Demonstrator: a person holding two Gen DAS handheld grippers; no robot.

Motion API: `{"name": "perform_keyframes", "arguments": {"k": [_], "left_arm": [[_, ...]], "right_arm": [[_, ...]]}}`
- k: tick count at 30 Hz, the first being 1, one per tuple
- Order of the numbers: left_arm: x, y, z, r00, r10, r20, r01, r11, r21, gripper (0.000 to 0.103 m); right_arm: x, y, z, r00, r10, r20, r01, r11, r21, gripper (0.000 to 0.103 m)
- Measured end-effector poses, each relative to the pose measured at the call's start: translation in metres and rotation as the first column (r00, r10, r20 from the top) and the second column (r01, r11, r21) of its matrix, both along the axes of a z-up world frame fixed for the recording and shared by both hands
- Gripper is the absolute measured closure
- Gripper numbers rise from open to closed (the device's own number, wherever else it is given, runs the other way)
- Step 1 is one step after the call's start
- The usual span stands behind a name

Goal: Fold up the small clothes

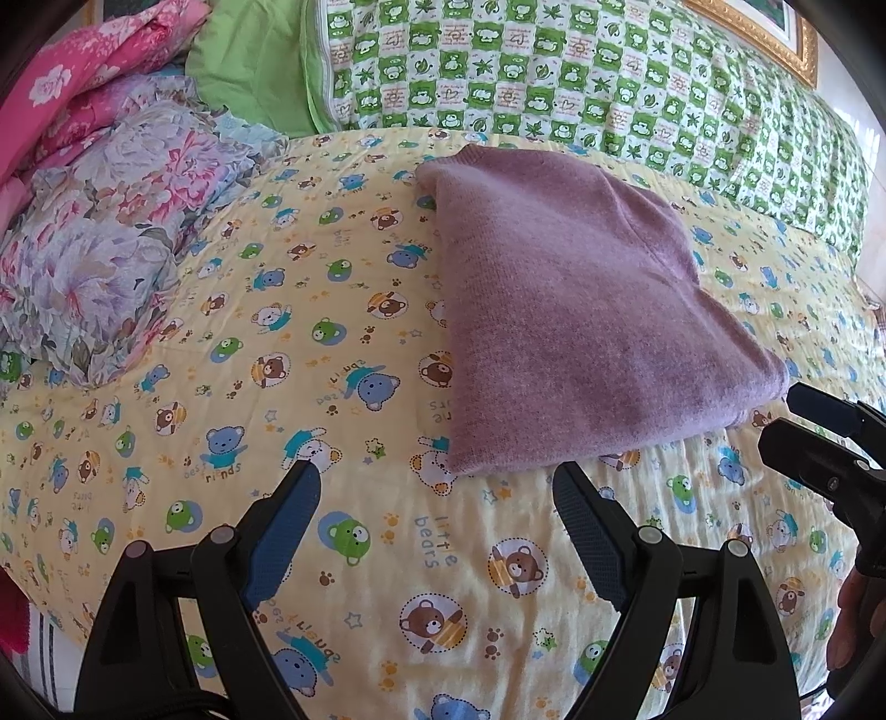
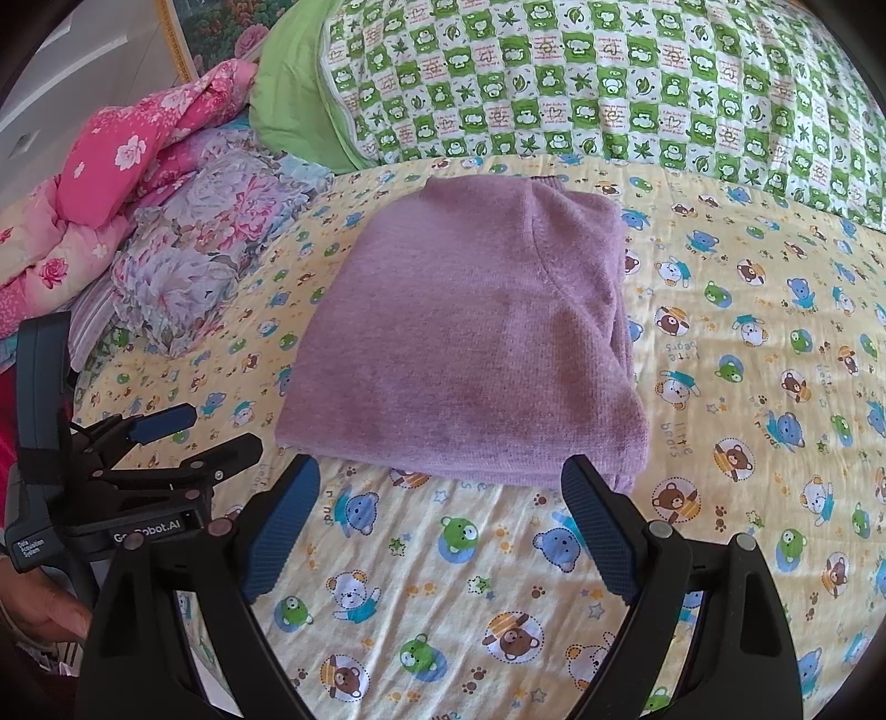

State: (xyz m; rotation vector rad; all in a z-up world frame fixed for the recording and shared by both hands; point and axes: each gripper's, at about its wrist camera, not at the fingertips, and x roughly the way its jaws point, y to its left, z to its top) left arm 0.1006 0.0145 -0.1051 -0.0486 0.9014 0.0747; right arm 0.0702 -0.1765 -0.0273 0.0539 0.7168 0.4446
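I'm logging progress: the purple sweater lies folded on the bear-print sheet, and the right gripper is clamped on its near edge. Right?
Not quite. The purple sweater does lie folded on the bear-print sheet, but the right gripper is open and empty, just short of its near edge, as the right wrist view shows.

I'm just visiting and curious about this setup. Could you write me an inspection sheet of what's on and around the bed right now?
Surface: bed sheet, yellow with cartoon bears, slightly wrinkled.
Job's things: purple sweater, folded into a compact rectangle, lying flat on the sheet, untouched.
Clutter: floral bundle and pink quilt piled at the left edge.
Grippers: left gripper and right gripper both open, empty, just short of the sweater's near edge.
Cables: nothing seen for certain.
Surroundings: green checked quilt at the head of the bed; gold picture frame behind it.
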Motion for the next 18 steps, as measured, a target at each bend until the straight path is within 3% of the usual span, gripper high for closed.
{"name": "perform_keyframes", "arguments": {"k": [18], "left_arm": [[0.0013, 0.0014, 0.002, 1.0, 0.0, 0.0, 0.0, 1.0, -0.002, 0.017]], "right_arm": [[0.0013, 0.0026, 0.0039, 1.0, 0.004, 0.0, -0.004, 1.0, 0.008, 0.014]]}}
